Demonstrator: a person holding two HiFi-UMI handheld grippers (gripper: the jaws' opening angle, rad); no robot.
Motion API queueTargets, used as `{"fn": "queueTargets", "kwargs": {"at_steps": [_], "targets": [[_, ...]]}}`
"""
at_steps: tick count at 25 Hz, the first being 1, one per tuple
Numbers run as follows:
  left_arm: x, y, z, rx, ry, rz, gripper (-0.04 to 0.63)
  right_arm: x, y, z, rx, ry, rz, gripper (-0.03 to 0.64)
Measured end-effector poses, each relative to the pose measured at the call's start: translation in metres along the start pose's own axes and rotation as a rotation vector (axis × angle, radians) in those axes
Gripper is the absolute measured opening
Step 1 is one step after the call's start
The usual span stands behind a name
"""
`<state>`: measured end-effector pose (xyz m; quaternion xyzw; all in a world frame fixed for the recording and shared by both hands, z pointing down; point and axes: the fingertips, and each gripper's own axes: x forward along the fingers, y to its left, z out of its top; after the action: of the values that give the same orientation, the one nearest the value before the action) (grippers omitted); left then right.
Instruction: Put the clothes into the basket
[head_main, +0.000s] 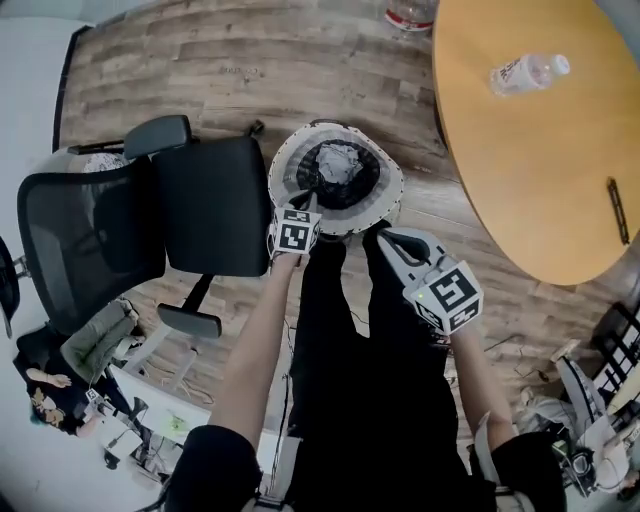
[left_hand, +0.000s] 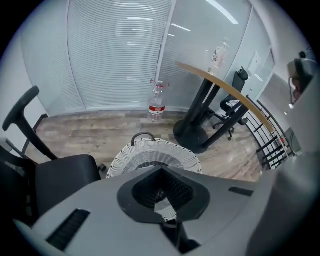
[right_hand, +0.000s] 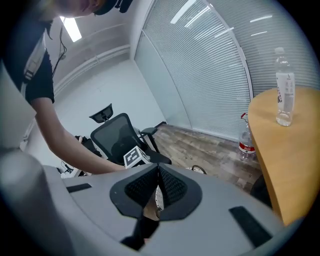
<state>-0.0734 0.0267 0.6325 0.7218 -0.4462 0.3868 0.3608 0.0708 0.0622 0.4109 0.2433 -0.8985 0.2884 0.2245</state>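
Clothes (head_main: 340, 165) lie bundled in the middle of the basket (head_main: 283, 165), which stands on the floor just beside the office chair (head_main: 205, 205). Left gripper (left_hand: 161, 172) and right gripper (right_hand: 157, 170) are both above the basket, jaws together, nothing between them. Risk, as judged: a jaw lowered carelessly could catch the wicker rim or handle and tip the light basket, spilling the bundle.

Basket (head_main: 283, 170): white weave, grey-banded inside. Clothes (head_main: 342, 163): mottled grey. Chair (head_main: 212, 205): black. Bench (head_main: 530, 160): tan-orange. Floor (head_main: 200, 70): grey-brown planks. Bottle (left_hand: 156, 106): clear, red label.
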Motion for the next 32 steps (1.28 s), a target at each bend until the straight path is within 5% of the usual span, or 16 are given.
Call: {"fn": "queueTargets", "kwargs": {"at_steps": [11,32], "targets": [[-0.126,-0.058,0.054,-0.062,-0.215,-0.116,0.012,-0.061,0.021,0.048,-0.088,-0.073,-0.031,0.017],[-0.318,-0.190,0.149,-0.011,-0.655,-0.353,0.012,-0.161,0.010,0.108,-0.150,-0.251,-0.002,0.017]]}}
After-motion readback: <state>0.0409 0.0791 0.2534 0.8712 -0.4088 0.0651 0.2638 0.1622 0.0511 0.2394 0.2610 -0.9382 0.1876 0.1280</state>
